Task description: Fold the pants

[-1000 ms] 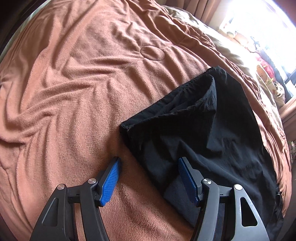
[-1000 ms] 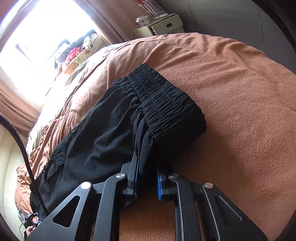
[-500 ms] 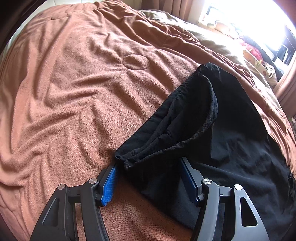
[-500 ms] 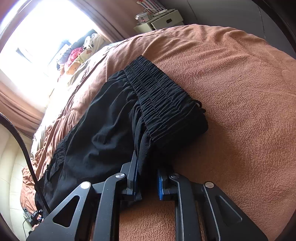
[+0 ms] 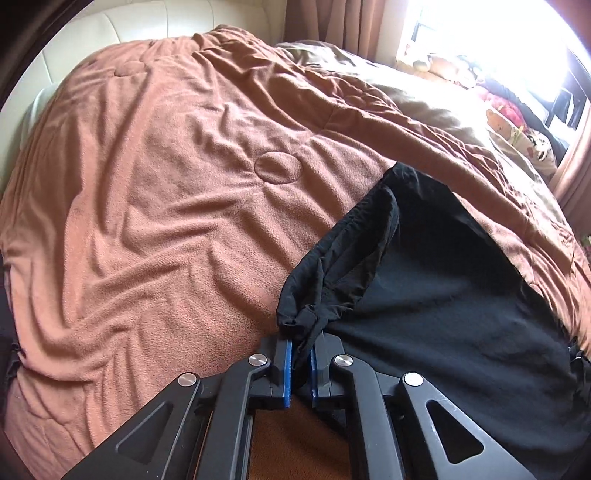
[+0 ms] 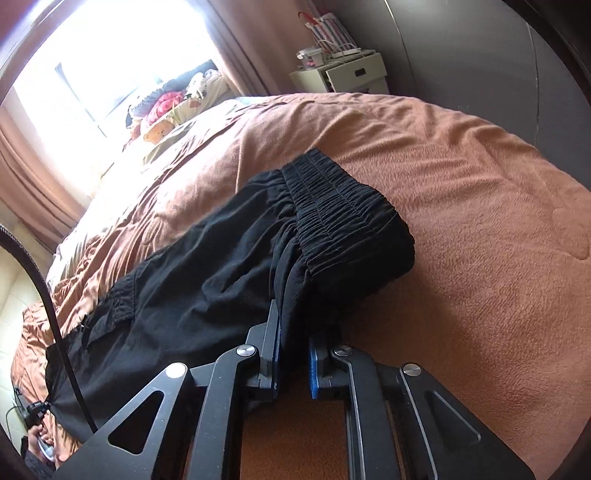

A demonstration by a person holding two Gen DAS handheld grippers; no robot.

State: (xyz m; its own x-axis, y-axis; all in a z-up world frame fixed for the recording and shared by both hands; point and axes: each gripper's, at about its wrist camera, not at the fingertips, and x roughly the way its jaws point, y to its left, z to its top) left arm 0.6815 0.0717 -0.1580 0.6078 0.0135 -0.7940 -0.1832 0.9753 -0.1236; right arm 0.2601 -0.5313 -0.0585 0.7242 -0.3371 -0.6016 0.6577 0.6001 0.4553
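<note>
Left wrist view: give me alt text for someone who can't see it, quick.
The left gripper, its jaws just closed, pinches a bunched corner of the black pants, which lie across the right side of a rumpled brown blanket on a bed. A bright window with brown curtains glares at the upper right, and a cream padded headboard shows beyond the blanket.

We hold the right gripper point(image 6: 294, 354) clamped on a bunched edge of the black pants point(image 6: 207, 291), just below their gathered elastic waistband point(image 6: 343, 210). The pants lie across the brown blanket point(image 6: 480, 229), their legs stretching away from the waistband toward the left edge. Beyond the waistband, a white nightstand point(image 6: 351, 75) stands against the dark wall, and a bright window point(image 6: 110, 62) lies well left of it.
</note>
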